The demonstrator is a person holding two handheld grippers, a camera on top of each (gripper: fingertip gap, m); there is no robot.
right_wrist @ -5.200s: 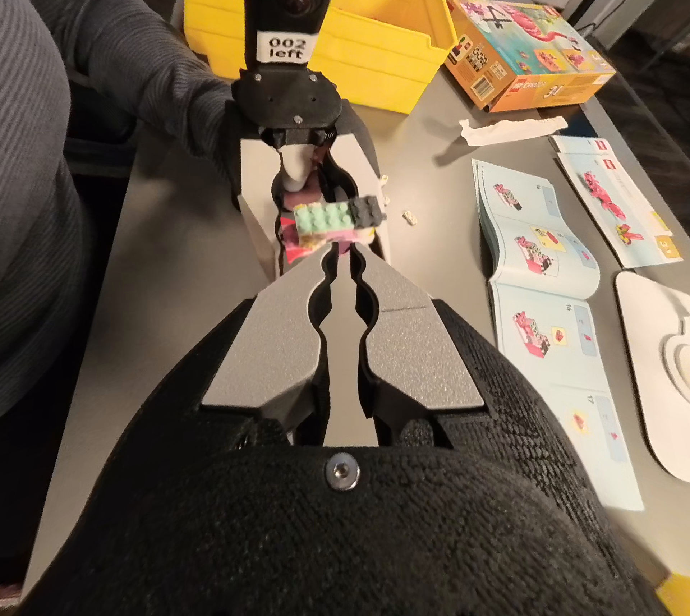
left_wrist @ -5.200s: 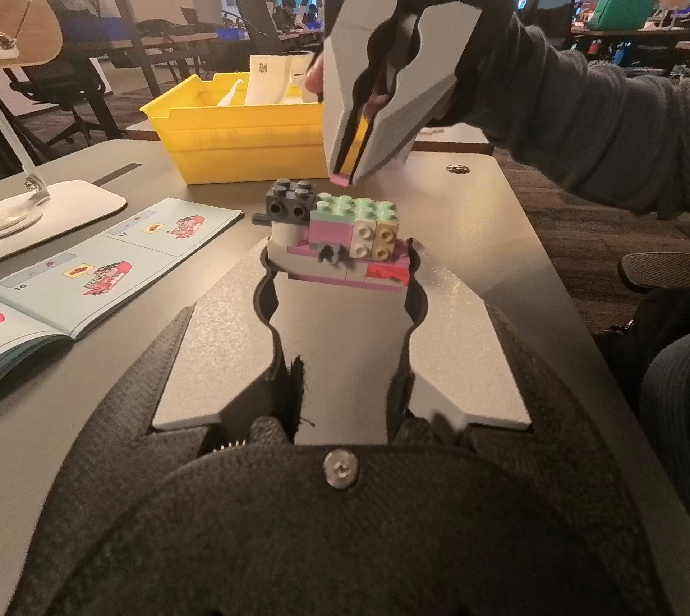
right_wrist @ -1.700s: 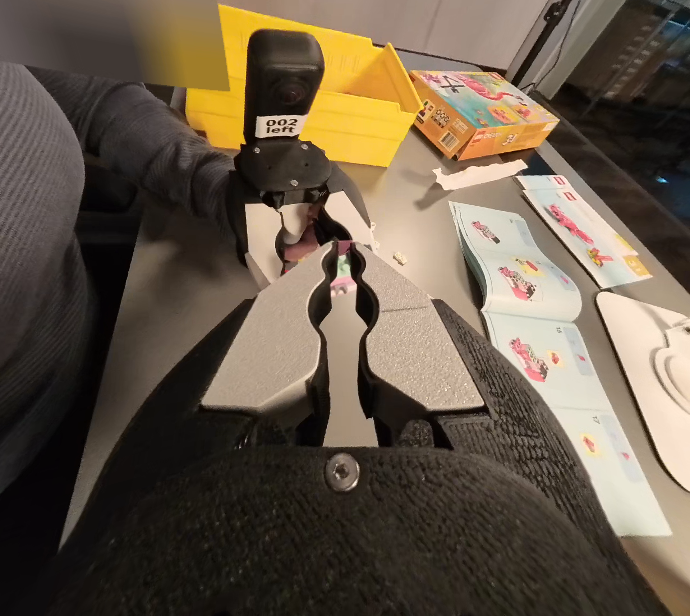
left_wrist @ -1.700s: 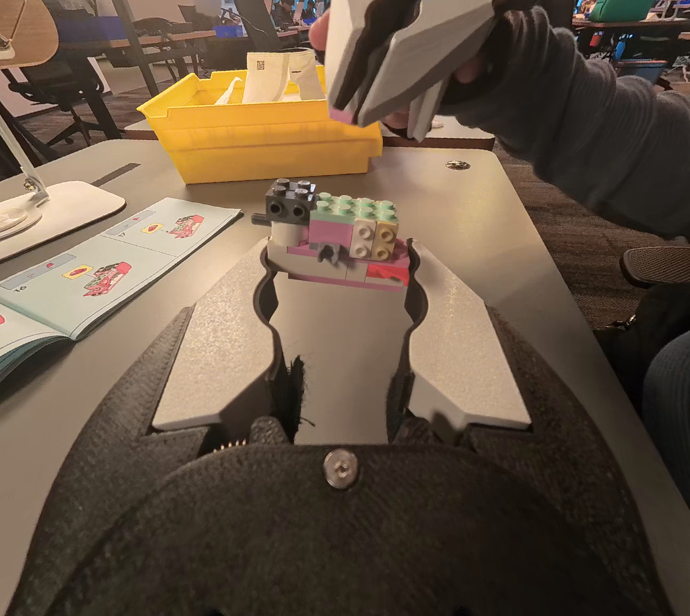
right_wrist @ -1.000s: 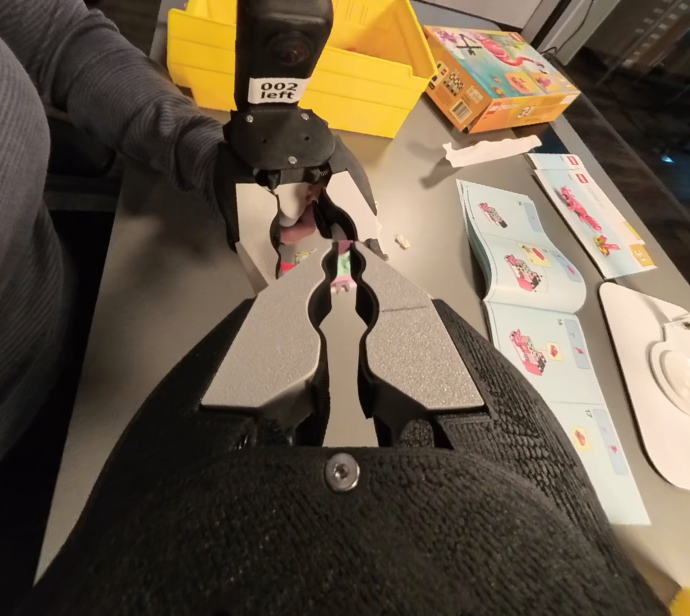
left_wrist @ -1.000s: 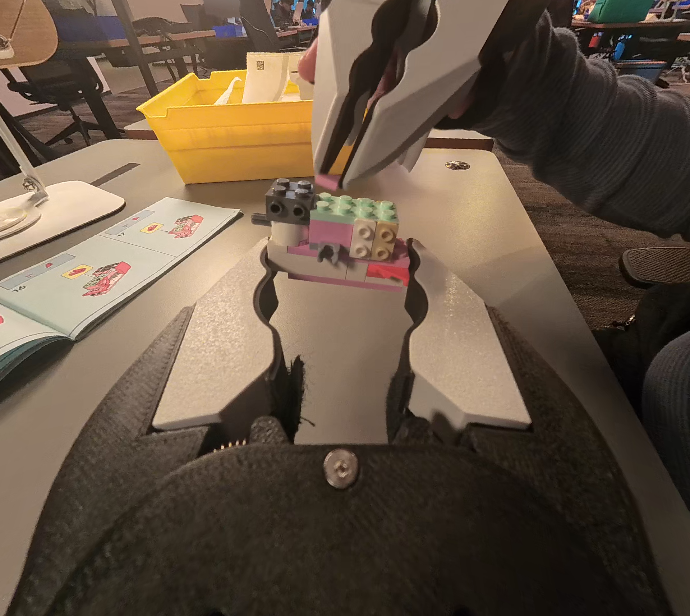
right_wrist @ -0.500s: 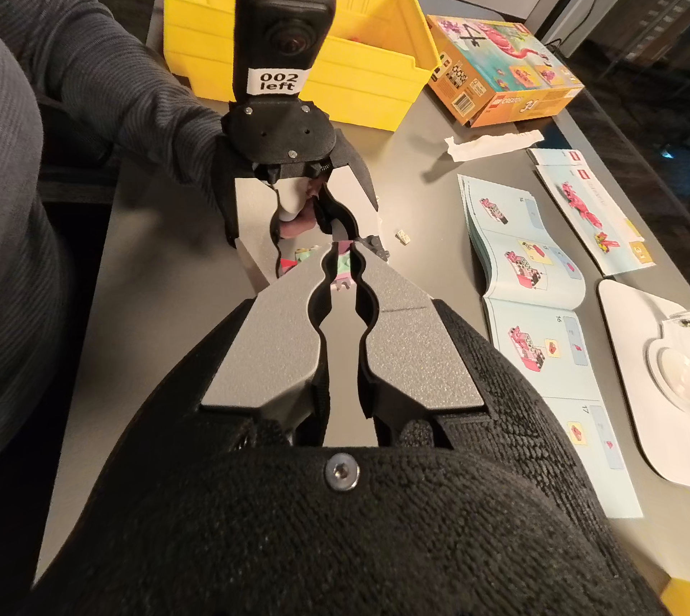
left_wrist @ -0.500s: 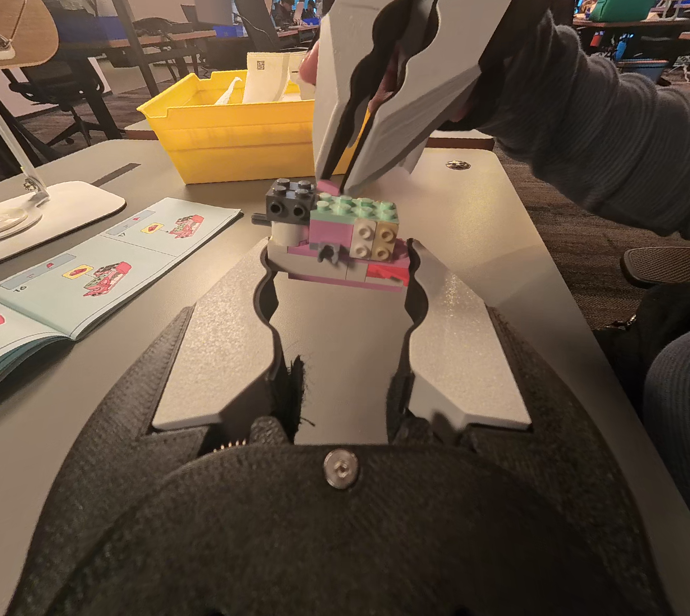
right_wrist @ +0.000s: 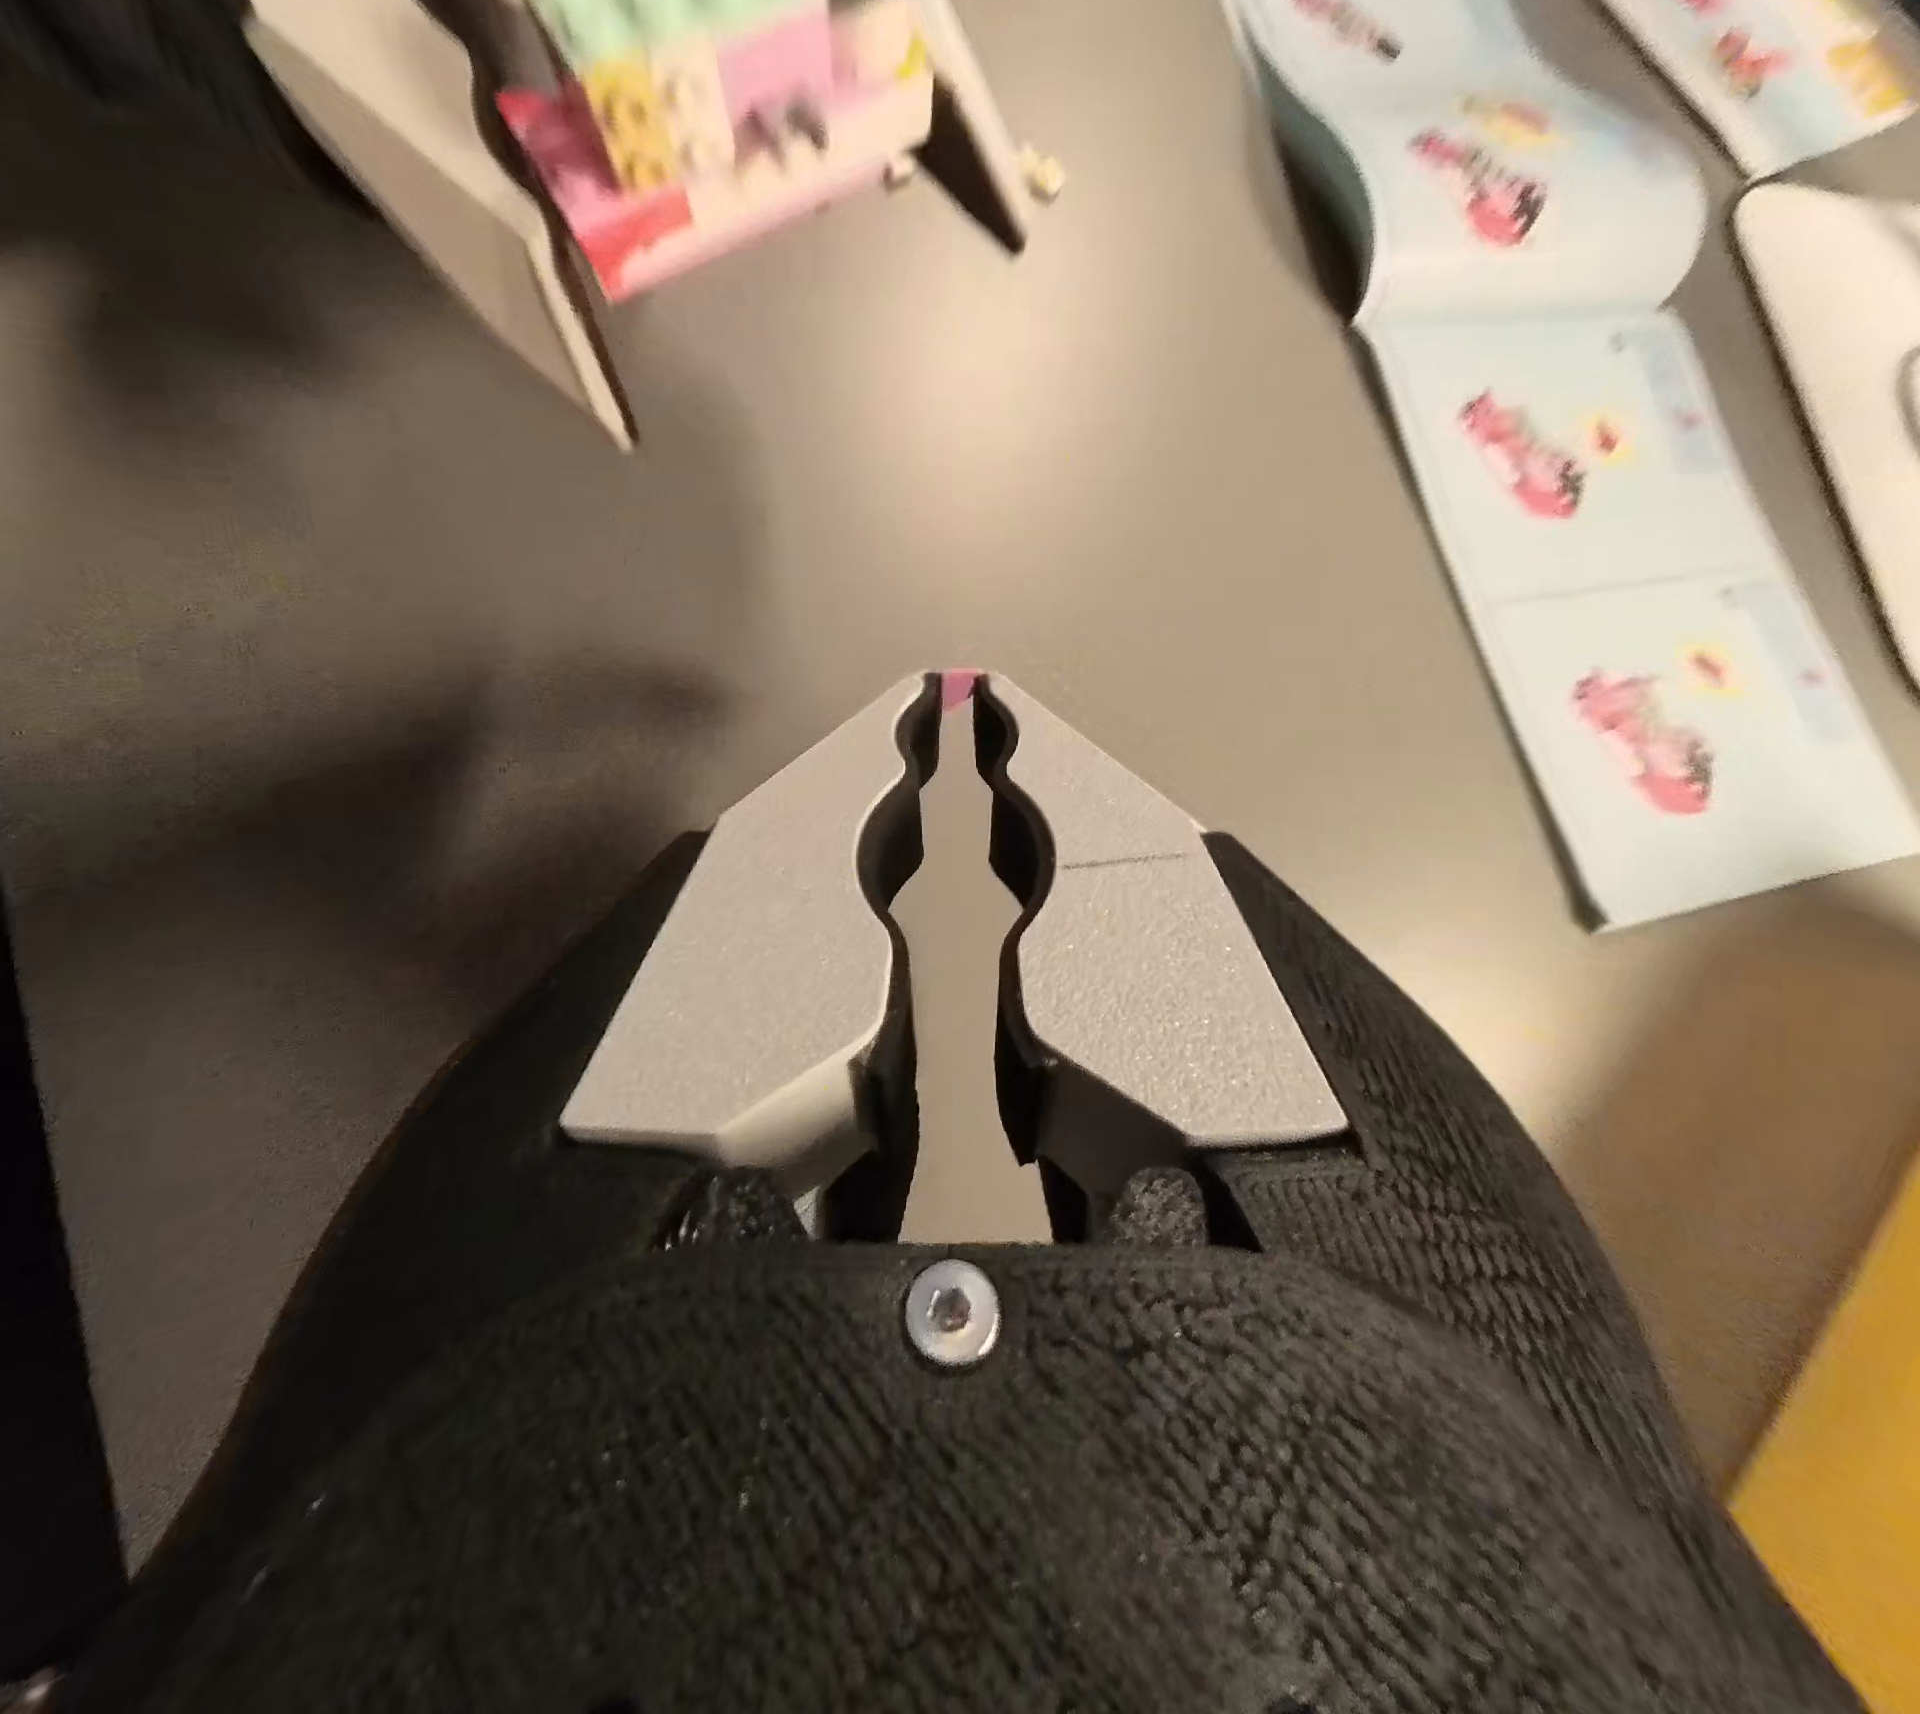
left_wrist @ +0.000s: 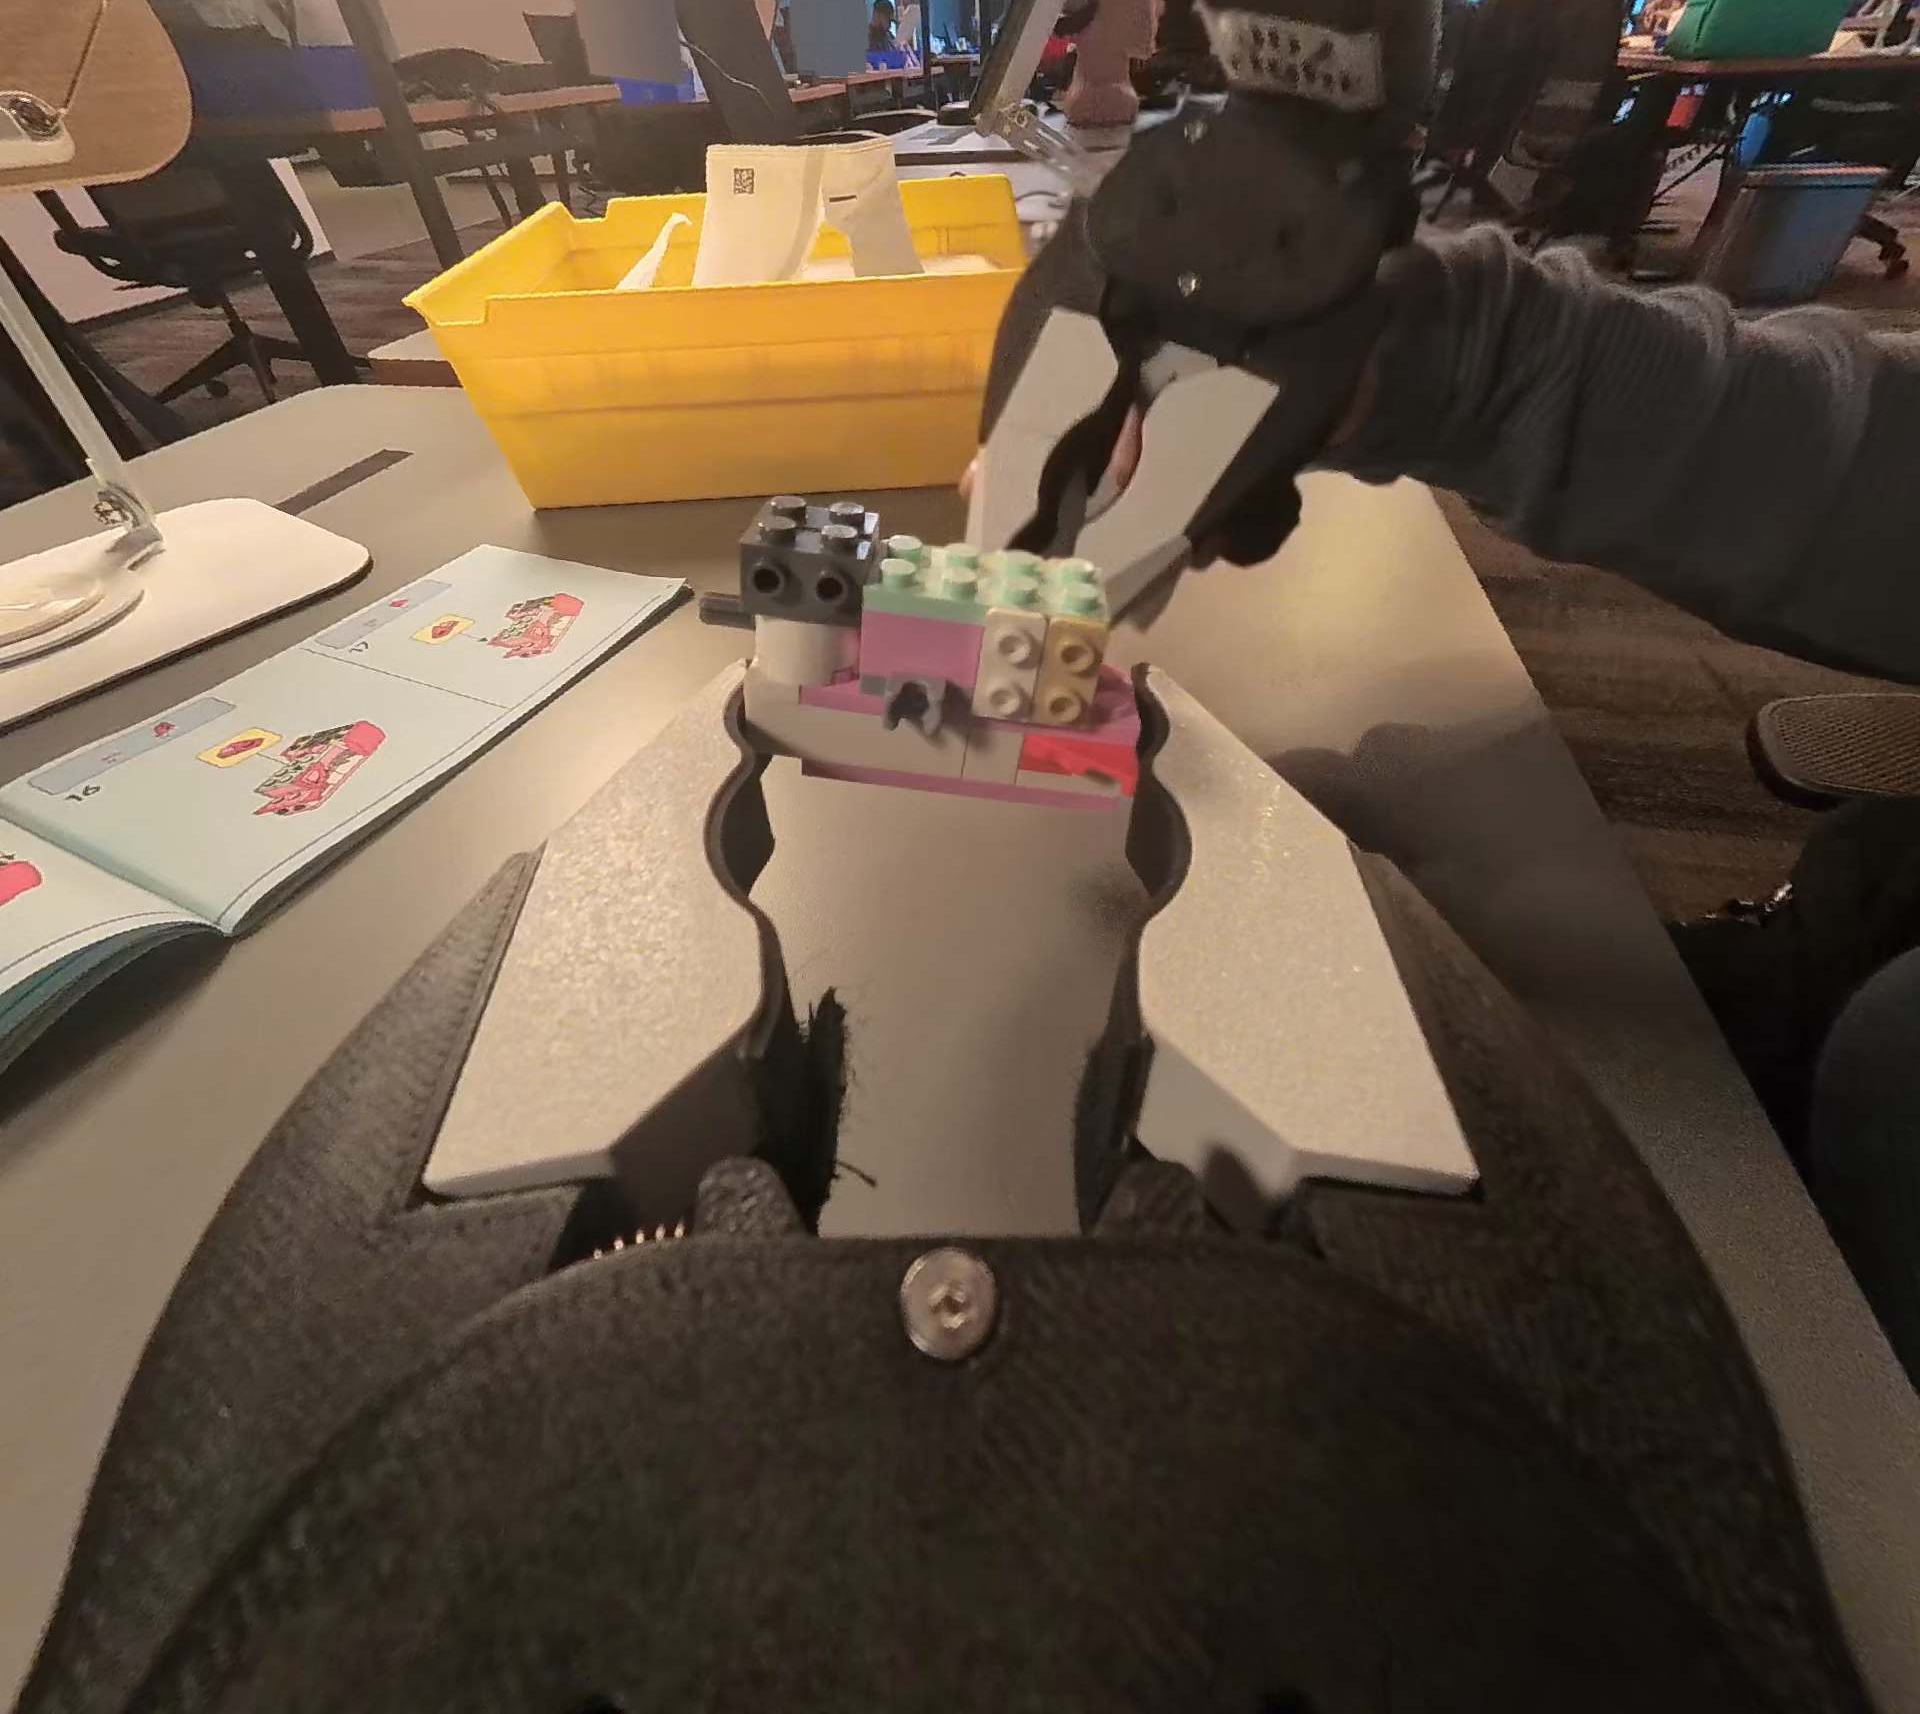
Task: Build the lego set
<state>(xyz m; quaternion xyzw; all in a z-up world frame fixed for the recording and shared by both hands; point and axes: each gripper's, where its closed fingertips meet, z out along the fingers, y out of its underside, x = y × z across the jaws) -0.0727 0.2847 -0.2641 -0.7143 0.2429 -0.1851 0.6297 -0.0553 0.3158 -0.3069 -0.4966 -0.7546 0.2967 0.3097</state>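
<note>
Meanwhile my left claw (left_wrist: 940, 719) grips the multicolored brick model (left_wrist: 935, 677) above the grey worktop (left_wrist: 1299, 625) (open booklet (left_wrist: 343, 708) alongside), while my right claw (right_wrist: 958, 682) pinches a small pink piece (right_wrist: 957, 688) nearby.

Open grey tabletop (right_wrist: 831, 521) is seen ahead of the right gripper (right_wrist: 958, 688), which is clamped on a small pink piece (right_wrist: 957, 685). Passage is blocked farther off by the left gripper (left_wrist: 940, 708) gripping the brick model (left_wrist: 935, 677), by the booklet (right_wrist: 1538, 459) to the right, and by the yellow bin (left_wrist: 727, 376) beyond.

Glossy plastic brick model (left_wrist: 940, 667), matt table (left_wrist: 1330, 625)
</note>
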